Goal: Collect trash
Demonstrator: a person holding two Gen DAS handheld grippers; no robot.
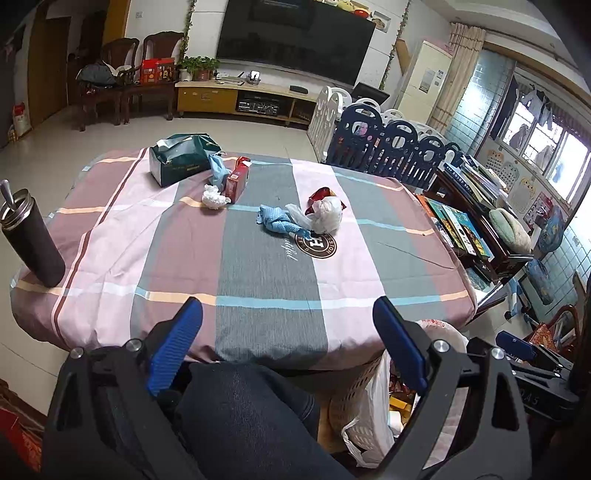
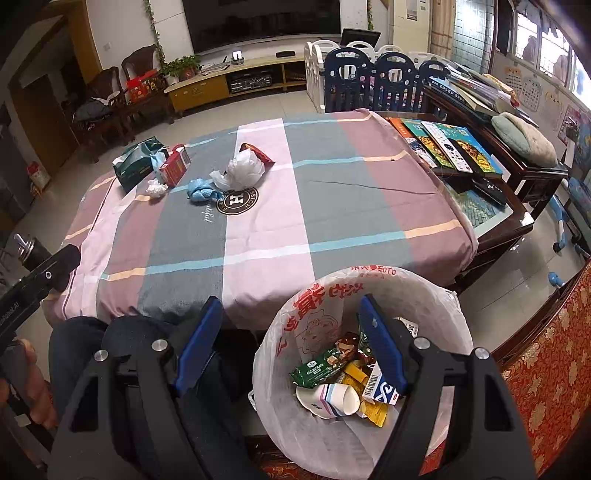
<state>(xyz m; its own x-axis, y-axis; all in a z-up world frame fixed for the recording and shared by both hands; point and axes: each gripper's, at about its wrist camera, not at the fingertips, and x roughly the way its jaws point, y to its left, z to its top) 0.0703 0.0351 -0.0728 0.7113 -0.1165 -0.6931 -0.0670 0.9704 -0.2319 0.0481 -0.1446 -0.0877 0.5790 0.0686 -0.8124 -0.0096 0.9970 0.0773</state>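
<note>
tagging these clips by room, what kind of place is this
Most likely a home living room: a big wall television over a low media cabinet, a folded child's playpen fence, and a cloth-covered table beside a lined trash bin.

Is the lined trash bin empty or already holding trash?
Holding trash: the trash bin contains a green wrapper, paper cup and other packaging.

Counts as I see them
One bin, one white bag, one tissue box, one tumbler.
</note>
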